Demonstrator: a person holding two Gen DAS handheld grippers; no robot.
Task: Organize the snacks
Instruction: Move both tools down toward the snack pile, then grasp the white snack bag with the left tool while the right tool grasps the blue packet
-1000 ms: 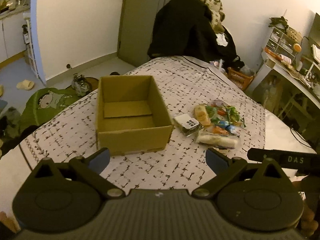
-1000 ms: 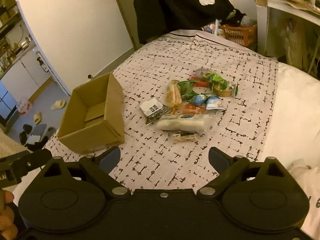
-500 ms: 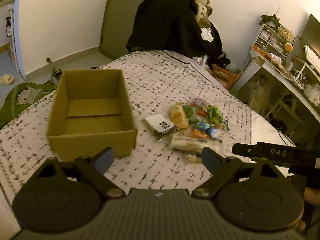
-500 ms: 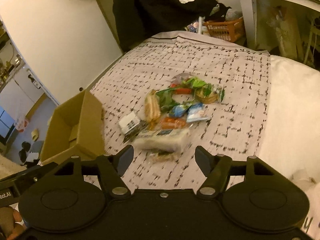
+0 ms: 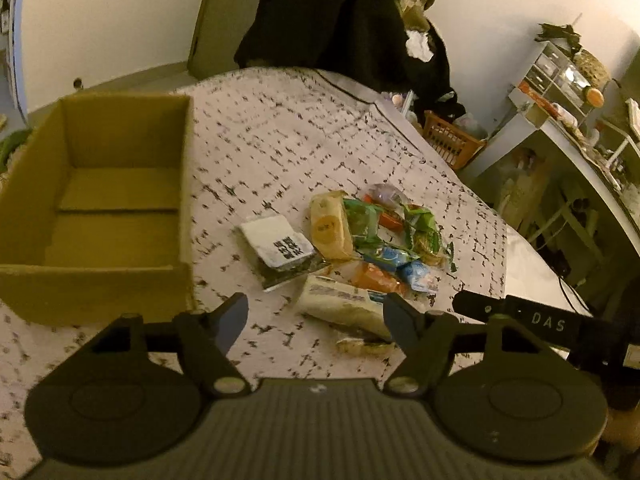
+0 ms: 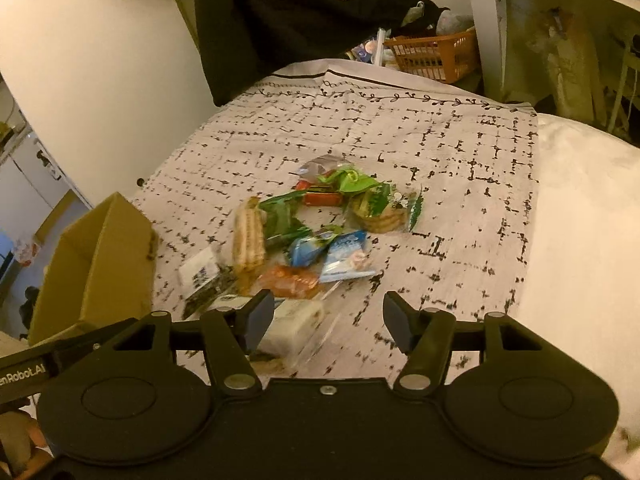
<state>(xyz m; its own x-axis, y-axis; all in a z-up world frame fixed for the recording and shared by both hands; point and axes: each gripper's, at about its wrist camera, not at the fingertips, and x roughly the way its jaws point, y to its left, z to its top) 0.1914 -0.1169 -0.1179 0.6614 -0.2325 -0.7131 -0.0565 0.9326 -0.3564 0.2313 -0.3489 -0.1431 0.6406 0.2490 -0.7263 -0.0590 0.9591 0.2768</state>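
Note:
An empty cardboard box [image 5: 108, 208] stands open on the patterned bedspread, at the left; it also shows in the right wrist view [image 6: 100, 264]. A pile of snack packets [image 5: 360, 240] lies to its right: a white packet with black print [image 5: 276, 242], a yellow bread pack [image 5: 330, 226], green, blue and orange wrappers, and a long pale pack [image 5: 340, 308] nearest me. The pile shows in the right wrist view [image 6: 320, 232]. My left gripper [image 5: 316, 320] is open and empty above the pile's near edge. My right gripper [image 6: 328, 316] is open and empty over the pale pack [image 6: 292, 324].
The bedspread [image 5: 304, 136] covers a bed with a white sheet [image 6: 580, 220] on the right. Dark clothes [image 5: 340, 20] hang at the far end. An orange basket [image 6: 434, 56] and a white desk [image 5: 580, 152] stand beyond on the right.
Both grippers have moved forward and down toward the snack pile. The left view has swung right, so the box now sits at the left edge. Both sets of jaws have narrowed somewhat.

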